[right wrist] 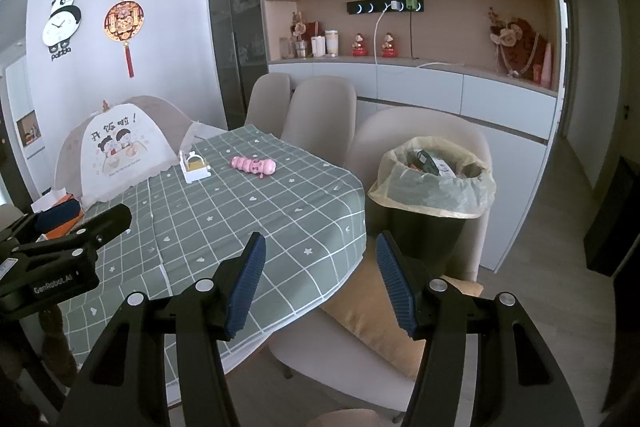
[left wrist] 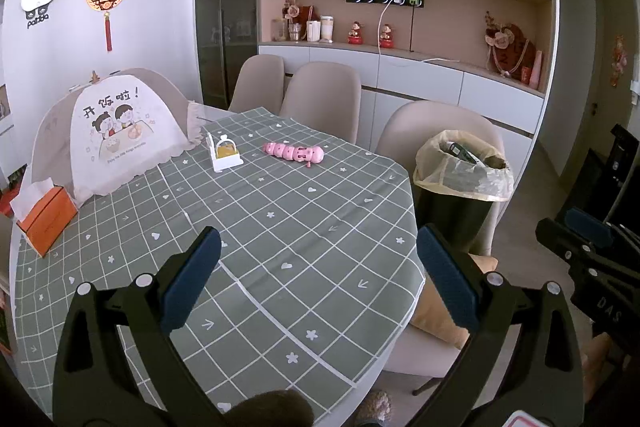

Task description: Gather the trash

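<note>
A black trash bin [left wrist: 460,211] [right wrist: 430,231] lined with a yellowish bag stands on the chair at the table's right end, with dark packaging inside. My left gripper [left wrist: 318,247] hangs open over the green checked tablecloth [left wrist: 280,227], nothing between its blue pads. My right gripper [right wrist: 320,251] is open too, above the table's right edge and a chair seat, empty. On the cloth lie a pink segmented toy [left wrist: 293,153] [right wrist: 253,165] and a small white box [left wrist: 226,153] [right wrist: 195,167] with something yellow in it. The right gripper's body shows at the left wrist view's right edge.
A mesh food cover [left wrist: 116,127] [right wrist: 116,147] and an orange tissue box [left wrist: 46,221] sit at the table's left. Beige chairs [left wrist: 320,99] [right wrist: 320,111] line the far side. A tan cushion [right wrist: 384,307] lies on the near chair. Shelves and cabinets fill the back wall.
</note>
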Motion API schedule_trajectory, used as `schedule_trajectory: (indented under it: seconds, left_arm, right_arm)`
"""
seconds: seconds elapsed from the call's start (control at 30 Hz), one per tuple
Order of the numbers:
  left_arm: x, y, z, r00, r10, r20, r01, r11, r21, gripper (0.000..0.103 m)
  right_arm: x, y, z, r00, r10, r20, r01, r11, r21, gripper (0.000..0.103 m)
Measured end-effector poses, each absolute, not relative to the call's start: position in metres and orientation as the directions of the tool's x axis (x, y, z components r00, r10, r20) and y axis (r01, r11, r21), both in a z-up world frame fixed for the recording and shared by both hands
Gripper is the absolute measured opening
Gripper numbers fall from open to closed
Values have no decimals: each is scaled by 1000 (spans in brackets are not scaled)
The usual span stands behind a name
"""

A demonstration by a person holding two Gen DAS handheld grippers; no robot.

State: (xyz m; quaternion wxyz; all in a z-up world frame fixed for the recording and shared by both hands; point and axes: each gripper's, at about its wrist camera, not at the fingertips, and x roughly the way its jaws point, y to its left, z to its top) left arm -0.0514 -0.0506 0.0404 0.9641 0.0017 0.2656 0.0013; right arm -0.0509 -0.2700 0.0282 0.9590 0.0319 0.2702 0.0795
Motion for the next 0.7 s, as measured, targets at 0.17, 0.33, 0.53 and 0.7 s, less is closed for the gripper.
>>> schedule_trajectory:
  seconds: [0.17,0.33,0.53,0.7]
  left_arm:
    - [-52,-50,40,859,3,-512,-1,1000,3,94]
    - [-55,-57,40,859,2,-512,0,1000,4,94]
    - [-57,-61,40,859,2,-512,-1,1000,3,94]
    - [-58,-63,42,858,3,-514,-4,1000,-1,94]
  right_arm:
    - [-51,-271,29,842,169,-512,-136,985,103,54]
    - [-52,-271,30,844,167,-510,-133,986,101,54]
    - [-52,-273,31,844,168,-509,-136,986,100,54]
    - [-53,-273,32,844,170,-509,-137,985,102,54]
